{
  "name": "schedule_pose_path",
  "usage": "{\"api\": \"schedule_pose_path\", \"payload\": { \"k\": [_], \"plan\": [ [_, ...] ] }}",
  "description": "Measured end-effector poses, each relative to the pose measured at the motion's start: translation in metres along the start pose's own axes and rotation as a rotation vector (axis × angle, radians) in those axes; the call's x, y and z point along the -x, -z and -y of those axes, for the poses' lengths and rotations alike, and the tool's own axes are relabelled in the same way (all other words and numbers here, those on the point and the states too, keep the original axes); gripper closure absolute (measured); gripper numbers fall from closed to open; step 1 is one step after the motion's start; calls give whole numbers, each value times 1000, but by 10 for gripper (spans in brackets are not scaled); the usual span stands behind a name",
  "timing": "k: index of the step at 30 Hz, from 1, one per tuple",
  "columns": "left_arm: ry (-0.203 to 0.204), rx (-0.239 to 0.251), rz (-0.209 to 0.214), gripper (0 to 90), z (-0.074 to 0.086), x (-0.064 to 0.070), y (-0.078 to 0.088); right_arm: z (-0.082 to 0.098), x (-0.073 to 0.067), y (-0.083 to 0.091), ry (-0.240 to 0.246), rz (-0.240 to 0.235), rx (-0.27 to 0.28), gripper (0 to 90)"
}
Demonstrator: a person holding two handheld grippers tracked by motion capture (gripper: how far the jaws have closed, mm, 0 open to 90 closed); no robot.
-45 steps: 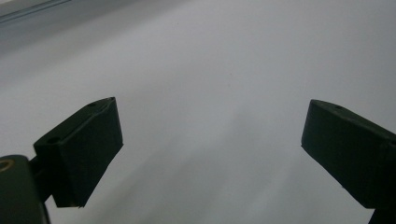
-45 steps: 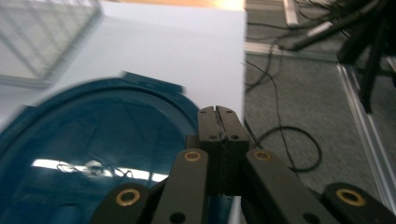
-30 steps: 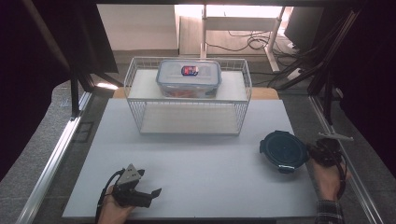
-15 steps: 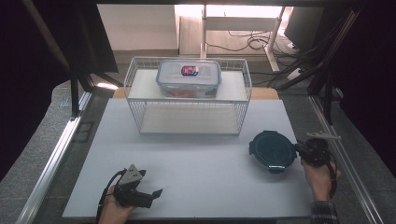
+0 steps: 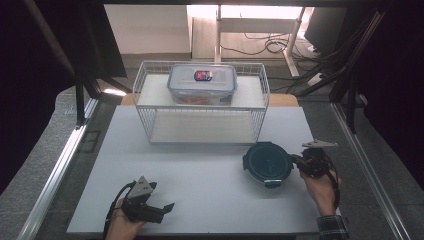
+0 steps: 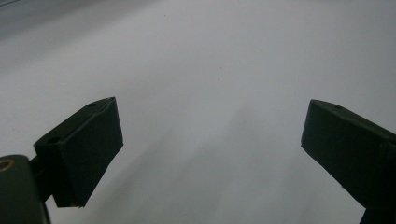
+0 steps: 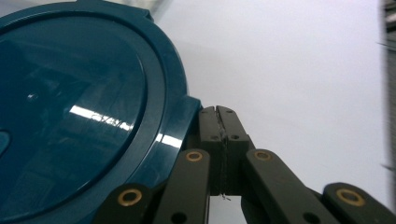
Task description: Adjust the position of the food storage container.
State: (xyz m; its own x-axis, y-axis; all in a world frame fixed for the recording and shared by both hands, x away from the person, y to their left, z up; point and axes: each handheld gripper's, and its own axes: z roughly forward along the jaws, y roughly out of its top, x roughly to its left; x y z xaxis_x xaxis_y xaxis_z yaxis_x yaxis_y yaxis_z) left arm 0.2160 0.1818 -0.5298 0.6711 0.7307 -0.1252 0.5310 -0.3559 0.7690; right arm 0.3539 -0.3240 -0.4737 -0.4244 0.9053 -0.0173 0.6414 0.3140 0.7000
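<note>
A round dark-blue lidded container [image 5: 266,162] lies on the white mat [image 5: 200,172] at the right. My right gripper [image 5: 296,161] is shut, and its closed tips rest against the container's right side. In the right gripper view the joined jaws [image 7: 216,113] sit beside a latch tab of the blue lid [image 7: 70,116], with nothing between them. My left gripper [image 5: 162,200] rests near the mat's front left edge. Its jaws stand wide apart over bare mat [image 6: 210,140].
A white wire rack [image 5: 145,100] stands at the back middle of the mat, with a clear rectangular food box [image 5: 201,82] on its top shelf. Metal frame rails run along both table sides. Cables and dark stands lie behind the table.
The right hand has slid left across the mat, and the blue container has moved left ahead of its closed jaws. The left hand has stayed put.
</note>
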Motion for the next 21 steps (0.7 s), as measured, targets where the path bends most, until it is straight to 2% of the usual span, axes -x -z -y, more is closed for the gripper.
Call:
{"api": "schedule_pose_path", "payload": {
  "k": [1, 2, 6, 7, 21],
  "plan": [
    [-1, -1, 1, 48, 0, 0, 0, -2, -9, -2, 15, -25, 1, 892],
    [-1, -1, 1, 48, 0, 0, 0, -2, -9, -2, 15, -25, 1, 892],
    [-2, 0, 1, 48, 0, 0, 0, -5, -25, -6, 41, -69, 3, 892],
    [-1, 0, 0, 47, 0, 0, 0, -7, -33, -5, 51, -86, 7, 892],
    [4, 5, 2, 44, 0, 0, 0, -7, -72, -5, 94, -193, 14, 893]
  ]
}}
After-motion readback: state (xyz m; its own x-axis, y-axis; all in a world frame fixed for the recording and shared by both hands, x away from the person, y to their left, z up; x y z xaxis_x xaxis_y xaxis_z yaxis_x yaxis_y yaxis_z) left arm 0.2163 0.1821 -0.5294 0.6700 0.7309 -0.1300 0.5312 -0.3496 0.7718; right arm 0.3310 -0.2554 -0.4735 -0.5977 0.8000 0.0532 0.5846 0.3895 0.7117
